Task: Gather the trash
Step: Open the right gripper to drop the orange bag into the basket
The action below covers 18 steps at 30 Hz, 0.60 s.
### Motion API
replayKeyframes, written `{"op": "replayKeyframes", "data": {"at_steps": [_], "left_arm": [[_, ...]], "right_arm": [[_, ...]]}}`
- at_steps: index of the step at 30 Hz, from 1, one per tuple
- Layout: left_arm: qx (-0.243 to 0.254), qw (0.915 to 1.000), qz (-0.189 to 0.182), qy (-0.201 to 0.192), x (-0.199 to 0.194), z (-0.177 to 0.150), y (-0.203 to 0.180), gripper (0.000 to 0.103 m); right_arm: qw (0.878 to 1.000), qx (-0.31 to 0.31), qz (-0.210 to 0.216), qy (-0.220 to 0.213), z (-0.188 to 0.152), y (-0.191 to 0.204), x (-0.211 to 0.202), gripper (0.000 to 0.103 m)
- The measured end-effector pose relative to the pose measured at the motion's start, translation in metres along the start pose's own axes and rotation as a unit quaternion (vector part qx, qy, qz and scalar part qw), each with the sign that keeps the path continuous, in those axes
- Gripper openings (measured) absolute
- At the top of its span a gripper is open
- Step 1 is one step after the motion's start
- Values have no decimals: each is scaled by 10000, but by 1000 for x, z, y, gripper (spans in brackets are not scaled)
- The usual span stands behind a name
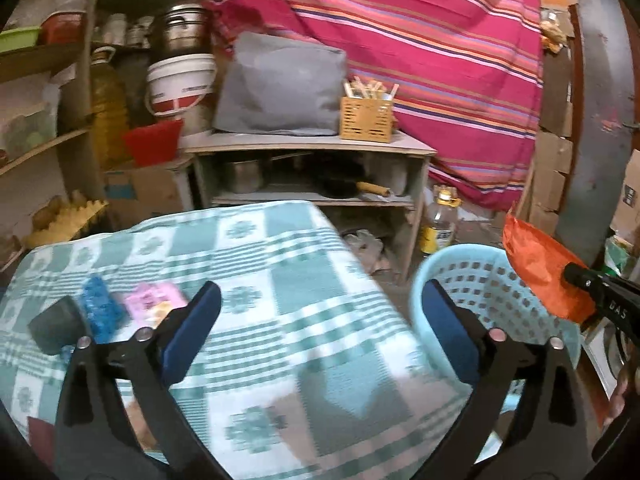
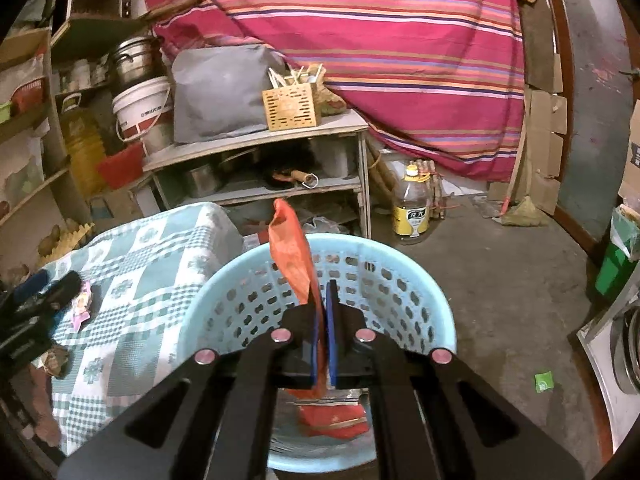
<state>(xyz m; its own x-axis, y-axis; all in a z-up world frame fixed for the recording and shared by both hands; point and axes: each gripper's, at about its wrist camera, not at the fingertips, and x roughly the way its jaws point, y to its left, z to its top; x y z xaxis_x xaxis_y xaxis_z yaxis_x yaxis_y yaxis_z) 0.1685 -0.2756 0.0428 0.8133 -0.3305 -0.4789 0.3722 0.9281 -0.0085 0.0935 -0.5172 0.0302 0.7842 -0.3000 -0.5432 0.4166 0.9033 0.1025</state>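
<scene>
My right gripper (image 2: 323, 292) is shut on an orange wrapper (image 2: 292, 252) and holds it upright above the light blue perforated basket (image 2: 400, 292). A red wrapper (image 2: 336, 420) lies on the basket's bottom. In the left wrist view the orange wrapper (image 1: 540, 268) hangs over the basket (image 1: 472, 280) at the right. My left gripper (image 1: 320, 312) is open and empty above the green checked cloth (image 1: 280, 320). On the cloth at the left lie a pink wrapper (image 1: 154, 304), a blue wrapper (image 1: 100, 308) and a dark block (image 1: 56, 328).
A low wooden shelf (image 1: 312, 146) with a grey cushion (image 1: 280, 84) and a wicker box (image 1: 366, 118) stands behind the cloth. An oil bottle (image 2: 412, 208) stands on the concrete floor. A small green scrap (image 2: 544, 382) lies on the floor at the right. Buckets and shelves fill the left.
</scene>
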Motion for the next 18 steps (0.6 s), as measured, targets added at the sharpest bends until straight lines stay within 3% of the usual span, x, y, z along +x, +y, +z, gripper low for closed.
{"op": "replayKeyframes", "data": {"at_steps": [1, 2, 3, 4, 10, 13, 15, 18], "left_arm": [[-2, 10000, 43, -3, -2, 0, 5, 97], [-8, 10000, 90, -6, -4, 0, 12, 97], [-24, 9999, 130, -12, -7, 1, 20, 97], [-44, 9999, 162, -20, -9, 2, 26, 97], [-243, 9989, 384, -93, -29, 2, 70, 97], [-329, 9982, 495, -81, -40, -2, 91, 97], [-324, 9975, 626, -90, -50, -6, 106, 97], [-280, 9960, 846, -105, -63, -13, 125, 98]], "right_arm": [[10000, -38, -49, 11, 0, 5, 1, 11], [10000, -50, -81, 4, 1, 9, 1, 38], [9999, -39, -99, -39, 2, 11, 0, 72], [9998, -30, -136, -171, 1, 15, -4, 76], [9997, -7, -112, -207, 1, 31, -10, 80], [9997, 17, 37, -238, -1, 43, -15, 84], [9997, -18, 112, -230, -3, 54, -17, 92], [9996, -90, 195, -160, -10, 73, -16, 93]]}}
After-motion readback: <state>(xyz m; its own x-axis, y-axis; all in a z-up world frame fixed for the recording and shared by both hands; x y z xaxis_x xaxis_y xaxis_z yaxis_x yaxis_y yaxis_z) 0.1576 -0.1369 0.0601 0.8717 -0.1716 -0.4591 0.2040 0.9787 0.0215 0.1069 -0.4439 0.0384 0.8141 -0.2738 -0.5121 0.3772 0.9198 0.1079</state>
